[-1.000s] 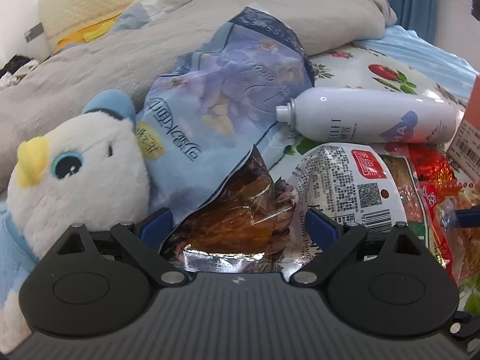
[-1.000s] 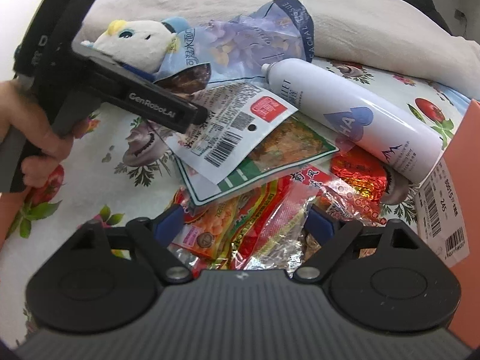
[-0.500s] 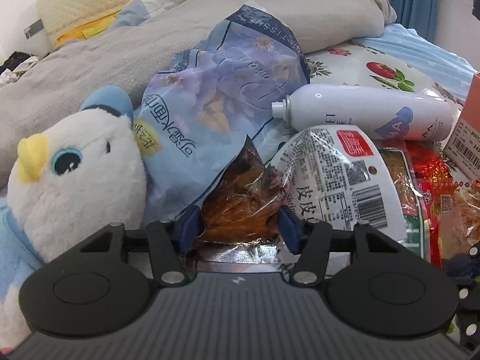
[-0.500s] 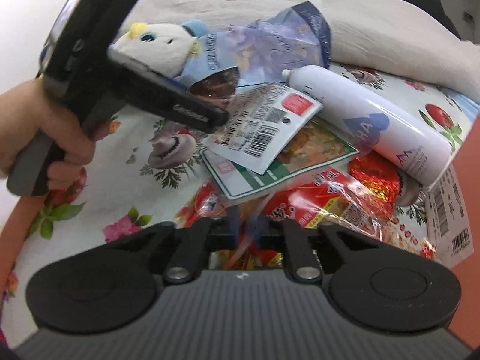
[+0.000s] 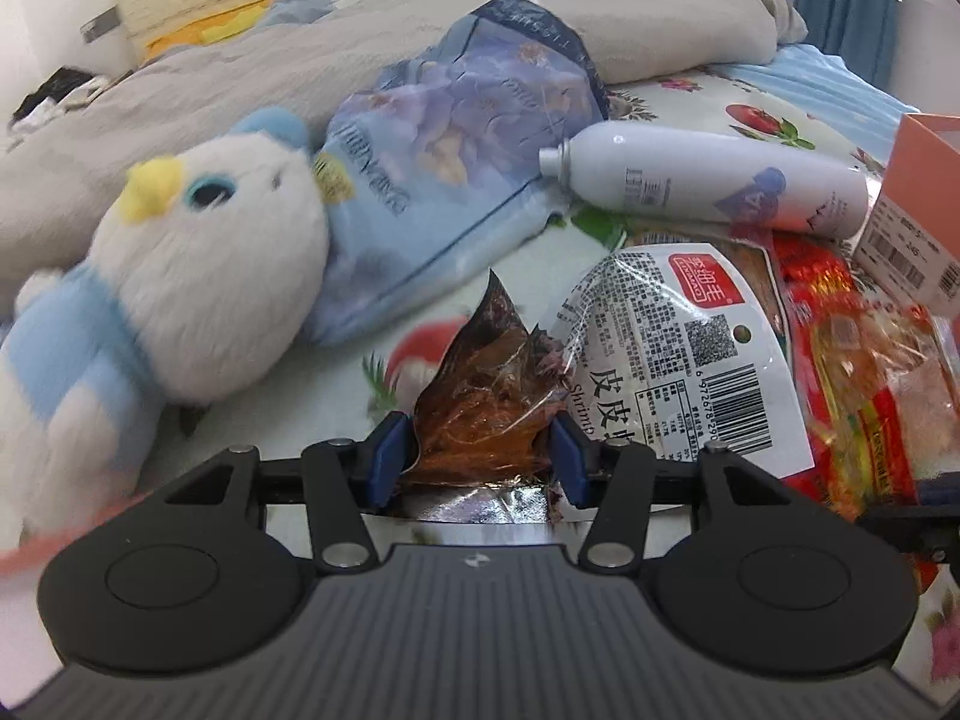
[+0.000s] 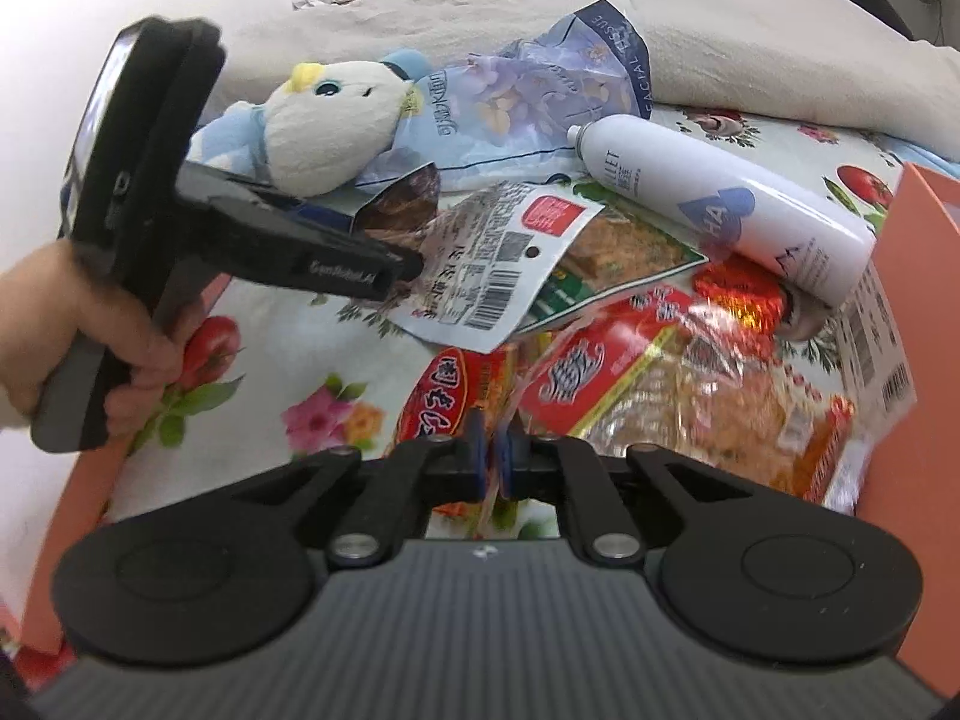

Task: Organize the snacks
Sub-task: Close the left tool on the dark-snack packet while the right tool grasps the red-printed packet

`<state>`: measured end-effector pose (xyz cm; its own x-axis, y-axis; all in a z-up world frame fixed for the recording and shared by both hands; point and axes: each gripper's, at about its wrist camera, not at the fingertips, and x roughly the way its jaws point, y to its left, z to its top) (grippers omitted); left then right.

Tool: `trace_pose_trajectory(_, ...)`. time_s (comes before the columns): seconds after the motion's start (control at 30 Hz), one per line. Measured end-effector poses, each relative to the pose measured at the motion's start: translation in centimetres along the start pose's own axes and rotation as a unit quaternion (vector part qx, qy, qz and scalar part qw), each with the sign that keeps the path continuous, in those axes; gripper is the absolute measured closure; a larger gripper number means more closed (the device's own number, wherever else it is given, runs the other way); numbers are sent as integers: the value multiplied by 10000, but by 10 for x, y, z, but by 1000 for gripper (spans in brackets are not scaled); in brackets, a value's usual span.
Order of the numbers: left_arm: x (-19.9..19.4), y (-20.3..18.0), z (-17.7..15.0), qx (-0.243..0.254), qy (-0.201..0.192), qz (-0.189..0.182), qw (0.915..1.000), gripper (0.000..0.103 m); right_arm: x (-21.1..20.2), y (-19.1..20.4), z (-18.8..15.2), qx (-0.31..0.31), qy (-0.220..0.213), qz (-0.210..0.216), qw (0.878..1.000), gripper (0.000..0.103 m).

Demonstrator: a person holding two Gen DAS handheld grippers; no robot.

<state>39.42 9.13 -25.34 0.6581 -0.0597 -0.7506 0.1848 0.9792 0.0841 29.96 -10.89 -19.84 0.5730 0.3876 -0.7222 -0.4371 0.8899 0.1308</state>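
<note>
Two hand-held grippers work over a bed with a floral sheet, which lies bare only at the near left; the rest is crowded. A grey blanket banks up along the far side, and an orange box walls off the right edge. Just beside the box lies a white spray bottle on its side, and a plush toy leans on a blue tissue pack at the far left.

The left hand-held gripper has its jaws closing on a brown snack packet, the blue pads pressing its sides; a person's hand grips the handle. That packet is crinkled and see-through, with dark reddish-brown contents and a silver foil bottom edge, its top corner sticking up. Touching its right side is a clear shrimp snack bag with a red label and barcode.

The right hand-held gripper is clenched on the edge of a red snack packet, glossy, with white characters, resting on the heap of red and orange packets near the box.
</note>
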Motion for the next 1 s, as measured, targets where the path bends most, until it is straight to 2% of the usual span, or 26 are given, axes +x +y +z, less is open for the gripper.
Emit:
trace_pose_trajectory(0.23,-43,-5,-37,-473,26,74,9989,46,-31,8,-27,26,39,37,10000,96)
trace_pose_trajectory(0.6,-107,-29,-101,-1435,66,-44,9896,46,-68,7,-72,244,197,3,9995,96)
trace_pose_trajectory(0.7,-125,-34,-117,-1604,32,3,9870,46,-80,12,-80,18,130,-181,9998,96)
trace_pose_trajectory(0.93,-153,-34,-141,-2039,-39,25,9790,46,-93,10,-87,64,200,-480,9986,91)
trace_pose_trajectory(0.97,-156,-35,-143,-2050,-41,25,9788,46,-94,10,-87,65,188,-563,9982,82)
trace_pose_trajectory(1.0,-157,-34,-144,-2067,-41,29,9784,46,-95,10,-87,68,170,-631,9978,59)
